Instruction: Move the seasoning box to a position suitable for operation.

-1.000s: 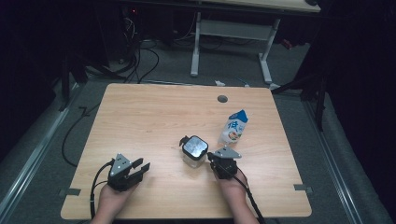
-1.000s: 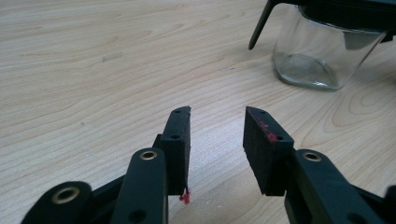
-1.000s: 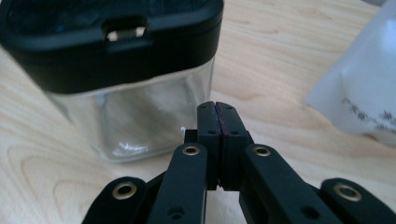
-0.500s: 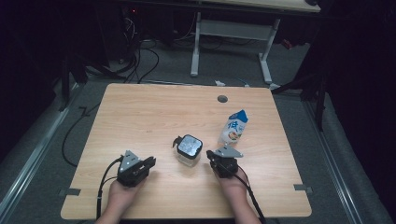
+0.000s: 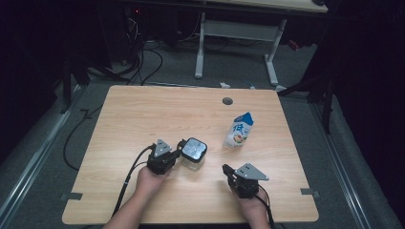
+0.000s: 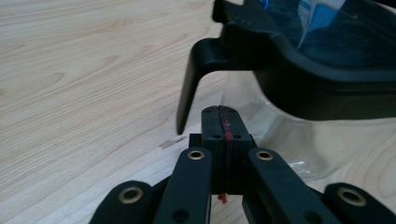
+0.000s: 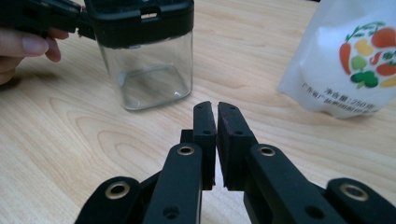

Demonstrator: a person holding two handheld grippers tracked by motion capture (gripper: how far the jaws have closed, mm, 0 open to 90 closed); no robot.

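My left gripper has moved in from the near left of the table and now sits right against the glass jar, its fingers pressed together just beside the jar's black lid latch. The jar itself has hardly shifted; it stands near the table's middle, toward my side. My right gripper has drawn back toward the near edge, away from the jar, and its fingers are nearly closed with only a thin slit between them, holding nothing. The white pouch stands where it was, right of the jar.
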